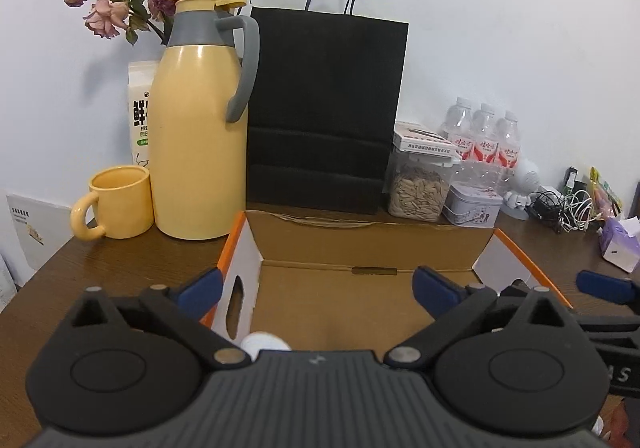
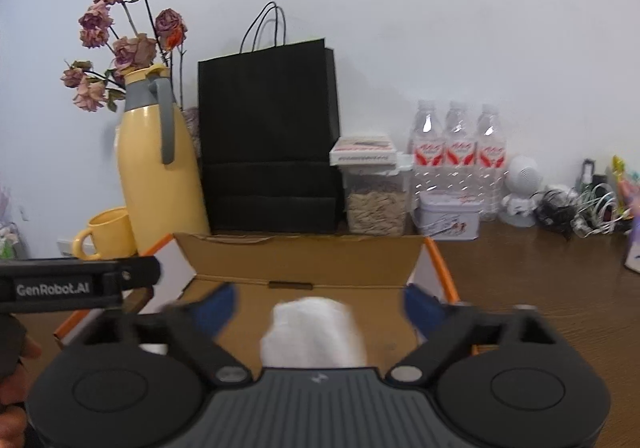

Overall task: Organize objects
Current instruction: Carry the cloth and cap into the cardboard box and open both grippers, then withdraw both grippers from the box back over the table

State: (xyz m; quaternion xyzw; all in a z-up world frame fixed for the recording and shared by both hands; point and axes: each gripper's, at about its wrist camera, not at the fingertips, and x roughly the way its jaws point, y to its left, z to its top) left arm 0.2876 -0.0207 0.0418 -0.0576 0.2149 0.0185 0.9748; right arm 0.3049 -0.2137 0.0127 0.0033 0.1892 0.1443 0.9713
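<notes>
Two grippers spread wide over the cardboard box: white bundle lies inside, between right gripper fingers, unpinched; left gripper empty, farther off.

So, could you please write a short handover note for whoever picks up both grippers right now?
Left hand-held gripper: open, nothing between its fingers, poised over the cardboard box.
Right hand-held gripper: open too; a white object lies in the box below it, not gripped.
A second white item shows at the box's near left corner.
Done: those white things appear to be in the box.
Left: the mug, flask, seed jar, tin and cables stand on the table; which go next is unclear.
</notes>
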